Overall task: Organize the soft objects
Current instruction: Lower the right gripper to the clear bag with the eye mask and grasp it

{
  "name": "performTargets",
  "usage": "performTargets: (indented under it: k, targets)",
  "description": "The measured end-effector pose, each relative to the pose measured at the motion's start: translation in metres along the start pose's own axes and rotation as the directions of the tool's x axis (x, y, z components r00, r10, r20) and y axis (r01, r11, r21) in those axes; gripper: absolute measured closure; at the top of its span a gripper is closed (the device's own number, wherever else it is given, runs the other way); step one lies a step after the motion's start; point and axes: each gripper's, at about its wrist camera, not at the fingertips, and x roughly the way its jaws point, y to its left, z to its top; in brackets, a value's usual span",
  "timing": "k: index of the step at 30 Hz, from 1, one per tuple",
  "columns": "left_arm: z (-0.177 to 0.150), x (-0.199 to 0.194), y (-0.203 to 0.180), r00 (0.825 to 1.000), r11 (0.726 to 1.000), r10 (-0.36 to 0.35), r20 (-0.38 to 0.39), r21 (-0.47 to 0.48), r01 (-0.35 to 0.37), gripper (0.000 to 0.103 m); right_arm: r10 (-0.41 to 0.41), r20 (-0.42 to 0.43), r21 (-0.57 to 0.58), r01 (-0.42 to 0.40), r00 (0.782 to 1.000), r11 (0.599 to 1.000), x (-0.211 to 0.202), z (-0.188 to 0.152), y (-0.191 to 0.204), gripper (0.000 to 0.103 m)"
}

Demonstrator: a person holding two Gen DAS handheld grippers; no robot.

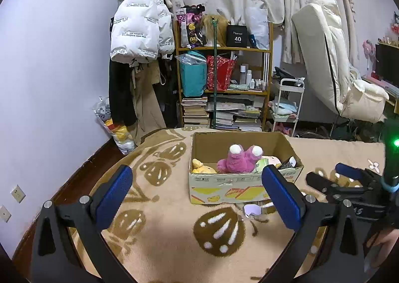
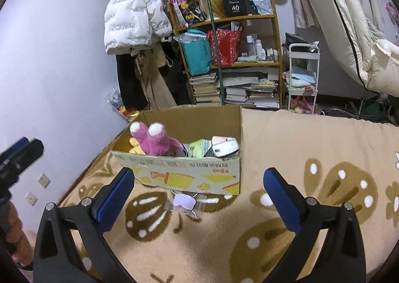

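A cardboard box (image 1: 224,189) stands on the beige patterned blanket (image 1: 174,240); it also shows in the right wrist view (image 2: 189,178). Inside lie a pink plush toy (image 1: 237,162) with white feet up, a yellow plush (image 1: 202,167) and other soft items. The pink plush (image 2: 157,143) and yellow plush (image 2: 136,147) show in the right wrist view too. My left gripper (image 1: 197,190) is open and empty, short of the box. My right gripper (image 2: 199,192) is open and empty, just before the box front. A small clear packet (image 2: 184,202) lies on the blanket by the box.
A bookshelf (image 1: 224,78) with bags and stacked books stands behind the bed, a coat rack with a white jacket (image 1: 139,26) to its left, a white trolley (image 1: 286,106) and a folded mattress (image 1: 329,58) to the right. A wall (image 1: 49,71) is at left.
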Motion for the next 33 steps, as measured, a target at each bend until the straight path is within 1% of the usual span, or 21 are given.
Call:
performTargets:
  k: [4, 8, 12, 15, 20, 24, 26, 30, 33]
  targets:
    - [-0.002, 0.011, -0.004, 1.000, 1.000, -0.004, -0.024, 0.009, 0.004, 0.001, -0.018, -0.032, -0.016, 0.017, 0.999, 1.000, 0.021, -0.007, 0.001, 0.000]
    - [-0.005, 0.023, -0.005, 0.999, 1.000, -0.009, -0.050, 0.011, 0.009, 0.001, -0.025, -0.069, -0.007, 0.024, 0.997, 1.000, 0.043, -0.012, 0.000, 0.000]
    - [-0.005, 0.031, -0.005, 0.998, 1.000, -0.003, -0.060, 0.014, 0.004, 0.001, -0.016, -0.117, 0.016, 0.018, 0.993, 1.000, 0.066, -0.018, -0.002, 0.000]
    - [-0.004, 0.038, -0.004, 0.998, 1.000, -0.004, -0.069, 0.005, 0.005, 0.001, -0.030, -0.140, 0.003, 0.031, 0.990, 1.000, 0.081, -0.023, -0.001, 0.000]
    - [-0.003, 0.048, 0.002, 0.996, 1.000, -0.005, -0.085, -0.013, 0.004, 0.001, -0.006, -0.195, -0.018, 0.003, 0.981, 1.000, 0.103, -0.031, 0.006, 0.000]
    - [-0.002, 0.057, 0.010, 0.995, 0.999, -0.012, -0.098, -0.040, 0.008, 0.001, -0.012, -0.234, -0.042, 0.002, 0.972, 0.999, 0.121, -0.040, 0.012, 0.000]
    - [-0.002, 0.062, 0.013, 0.994, 0.999, -0.016, -0.106, -0.051, 0.010, 0.001, -0.009, -0.255, -0.027, 0.002, 0.967, 1.000, 0.131, -0.045, 0.010, 0.000]
    - [-0.001, 0.066, 0.017, 0.994, 0.998, -0.029, -0.108, -0.061, 0.023, 0.001, 0.023, -0.288, 0.011, -0.021, 0.957, 1.000, 0.145, -0.052, 0.009, 0.000]
    - [-0.001, 0.063, 0.016, 0.995, 0.999, -0.022, -0.098, -0.047, 0.018, 0.001, 0.011, -0.297, -0.033, -0.022, 0.955, 0.999, 0.152, -0.058, 0.016, 0.000]
